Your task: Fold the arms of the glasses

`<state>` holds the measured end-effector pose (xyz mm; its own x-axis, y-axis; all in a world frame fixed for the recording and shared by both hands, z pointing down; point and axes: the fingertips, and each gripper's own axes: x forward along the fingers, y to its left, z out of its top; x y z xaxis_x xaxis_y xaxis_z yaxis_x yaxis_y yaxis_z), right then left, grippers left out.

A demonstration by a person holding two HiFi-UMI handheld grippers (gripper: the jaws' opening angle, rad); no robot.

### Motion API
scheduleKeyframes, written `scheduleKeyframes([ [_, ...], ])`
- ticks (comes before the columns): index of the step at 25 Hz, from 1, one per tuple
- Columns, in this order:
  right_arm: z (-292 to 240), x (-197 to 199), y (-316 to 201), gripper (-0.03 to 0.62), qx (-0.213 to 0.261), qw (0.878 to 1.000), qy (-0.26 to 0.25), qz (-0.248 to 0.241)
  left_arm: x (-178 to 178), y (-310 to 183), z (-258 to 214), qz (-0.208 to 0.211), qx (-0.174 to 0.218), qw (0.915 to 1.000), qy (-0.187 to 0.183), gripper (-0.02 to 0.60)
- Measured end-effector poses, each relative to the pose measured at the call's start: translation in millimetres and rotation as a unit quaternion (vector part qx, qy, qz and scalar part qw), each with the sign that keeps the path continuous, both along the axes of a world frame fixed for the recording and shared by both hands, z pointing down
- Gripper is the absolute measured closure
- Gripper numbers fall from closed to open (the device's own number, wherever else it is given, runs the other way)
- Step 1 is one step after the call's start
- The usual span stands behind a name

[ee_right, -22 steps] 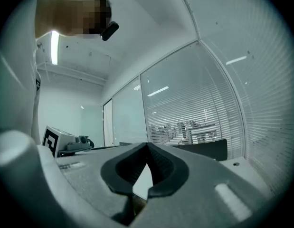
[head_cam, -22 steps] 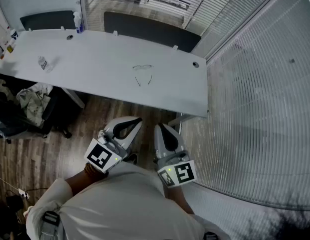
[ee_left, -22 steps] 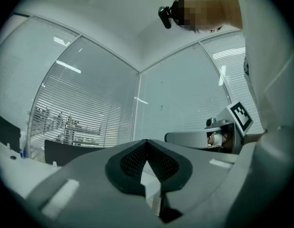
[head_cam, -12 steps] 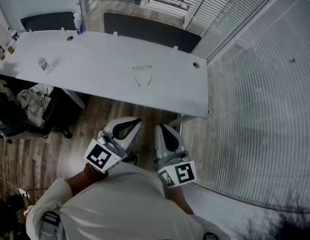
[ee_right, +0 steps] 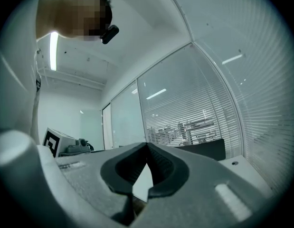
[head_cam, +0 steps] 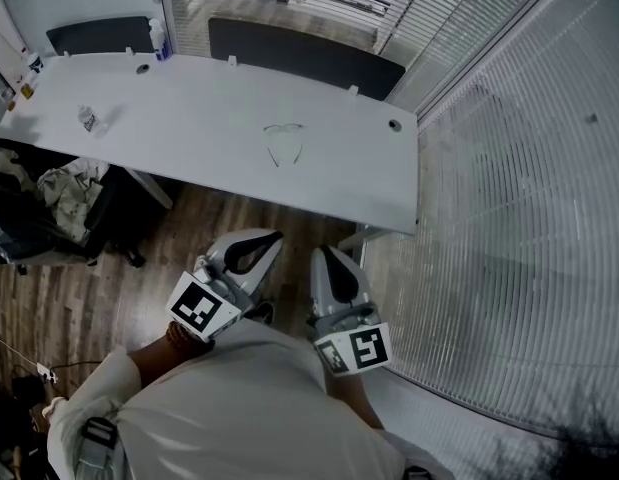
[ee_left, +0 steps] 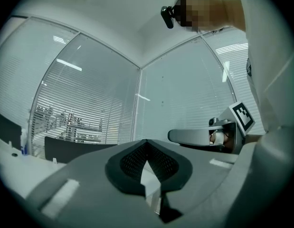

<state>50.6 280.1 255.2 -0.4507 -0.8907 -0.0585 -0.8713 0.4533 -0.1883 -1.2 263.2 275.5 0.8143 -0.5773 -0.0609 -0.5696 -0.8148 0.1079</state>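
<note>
On the far bench (head_cam: 189, 138) the glasses (head_cam: 283, 144) lie unfolded and untouched, left tool (head_cam: 261, 243) and right tool (head_cam: 323, 259) both closed, empty, well short; approach step, next reach forward and open.

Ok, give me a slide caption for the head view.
Glasses lie with arms unfolded on the white table; left hand-held gripper and right hand-held gripper, both shut, hover short of it.

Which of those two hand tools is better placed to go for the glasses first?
Left, narrowly. The left gripper has its tip nearer below the glasses; the right gripper sits further aside. Both are shut, empty, well short of the table.
</note>
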Motion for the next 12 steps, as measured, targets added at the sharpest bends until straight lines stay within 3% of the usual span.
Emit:
scheduleKeyframes([
  [12, 18, 44, -10, 0.594, -0.016, 1.0, -0.013, 0.004, 27, -13, 6, -0.014, -0.006, 0.9999, -0.005, 0.578],
])
